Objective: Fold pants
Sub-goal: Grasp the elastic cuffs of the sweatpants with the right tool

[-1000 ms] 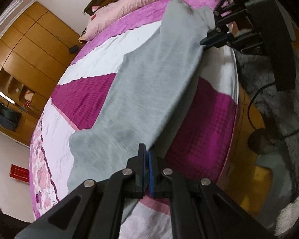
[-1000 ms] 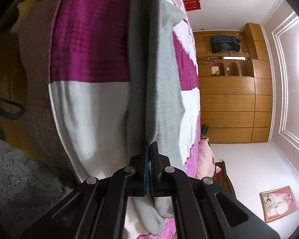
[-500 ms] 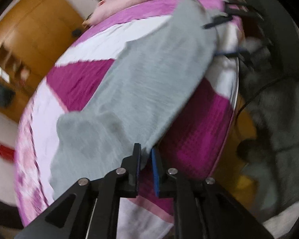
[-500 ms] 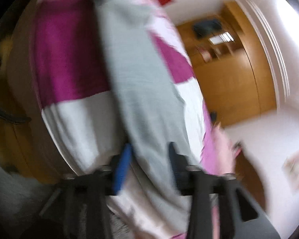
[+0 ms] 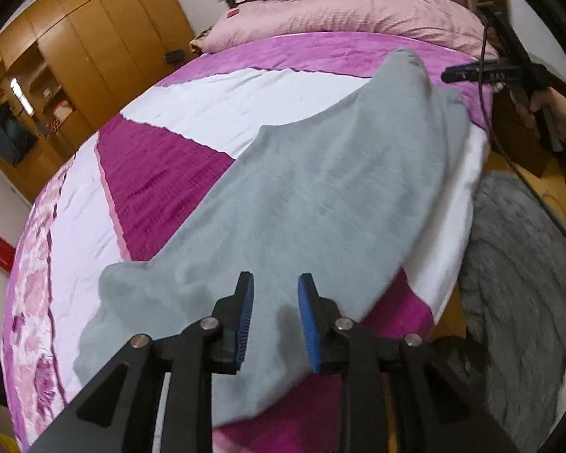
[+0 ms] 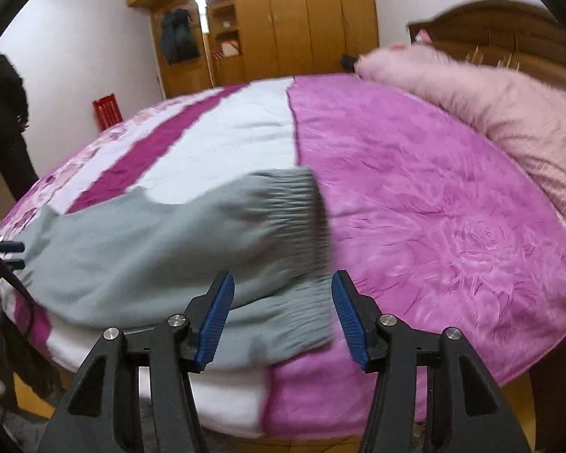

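The grey pants [image 5: 320, 196] lie lengthwise along the near edge of the bed [image 5: 192, 113], soft, light and limp. Left claw [image 5: 271, 313] and right claw [image 6: 279, 317] both gape, released; the ribbed waistband [image 6: 298, 222] probably offers the firmest hold.

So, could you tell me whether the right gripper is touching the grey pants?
Apart. The left wrist view shows the right gripper held clear of the grey pants, with bedspread visible between them.
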The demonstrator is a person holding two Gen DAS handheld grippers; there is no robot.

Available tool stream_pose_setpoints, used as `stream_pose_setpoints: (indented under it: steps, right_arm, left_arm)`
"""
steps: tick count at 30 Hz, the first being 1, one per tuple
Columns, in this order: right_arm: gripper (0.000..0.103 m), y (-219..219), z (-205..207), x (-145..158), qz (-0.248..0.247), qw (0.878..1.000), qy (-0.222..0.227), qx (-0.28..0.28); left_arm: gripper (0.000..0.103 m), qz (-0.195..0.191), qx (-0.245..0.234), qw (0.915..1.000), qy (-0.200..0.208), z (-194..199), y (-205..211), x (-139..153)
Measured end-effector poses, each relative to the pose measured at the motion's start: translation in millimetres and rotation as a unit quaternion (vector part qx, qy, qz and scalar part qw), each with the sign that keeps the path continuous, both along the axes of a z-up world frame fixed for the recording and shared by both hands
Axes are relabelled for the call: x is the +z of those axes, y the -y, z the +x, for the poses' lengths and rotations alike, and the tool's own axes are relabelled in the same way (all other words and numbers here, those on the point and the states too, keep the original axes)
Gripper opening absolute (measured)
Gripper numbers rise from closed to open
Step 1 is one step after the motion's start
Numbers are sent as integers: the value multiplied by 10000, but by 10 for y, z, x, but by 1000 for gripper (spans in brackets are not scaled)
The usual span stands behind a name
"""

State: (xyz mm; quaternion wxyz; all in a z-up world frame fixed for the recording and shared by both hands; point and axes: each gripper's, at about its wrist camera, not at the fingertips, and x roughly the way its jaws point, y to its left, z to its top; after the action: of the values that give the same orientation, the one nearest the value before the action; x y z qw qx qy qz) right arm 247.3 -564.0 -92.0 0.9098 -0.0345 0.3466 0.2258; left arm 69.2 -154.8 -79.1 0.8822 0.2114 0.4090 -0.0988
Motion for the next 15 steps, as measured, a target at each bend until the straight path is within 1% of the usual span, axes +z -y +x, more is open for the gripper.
stream_pose_setpoints:
  steps: [1,3,4,6,8,9,11,13,15]
  right_arm:
    - [54,2,84,-59,-125,9999,-82,3]
    - [54,-50,317,-103,-244,9992,-287,118]
    - [54,50,251,-174,-233,9991,-310,171]
    - [54,90,176,-209,-147,9991,-222,336]
    - [53,-31,213,-186,-183,9983,-137,541]
    - [51,-48,253,-225,-238,9979,-163,585]
    - [24,-156,264,-270,-406,9959,-229,769]
    - [22,-219,176,-293,-695,9953,81,675]
    - [20,-238,93,-270,-793,9945,266,627]
  left_arm:
    - [25,-109,69,9999,-64,51,9,-28]
    - [25,-182,100,9997,-122,87,26,-66]
    - [25,-151,81,9998,-139,98,47,-88]
    - [25,-29,35,9999,-155,102,68,-129]
    - [25,-20,16,9997,-243,125,60,-176]
    - [25,-90,18,9994,-339,152,45,-207]
    - [25,-184,71,9988,-446,196,5,-244]
    - [26,-199,100,9986,-478,226,-13,-257]
    - [26,-195,127,9985,-498,243,-25,-266]
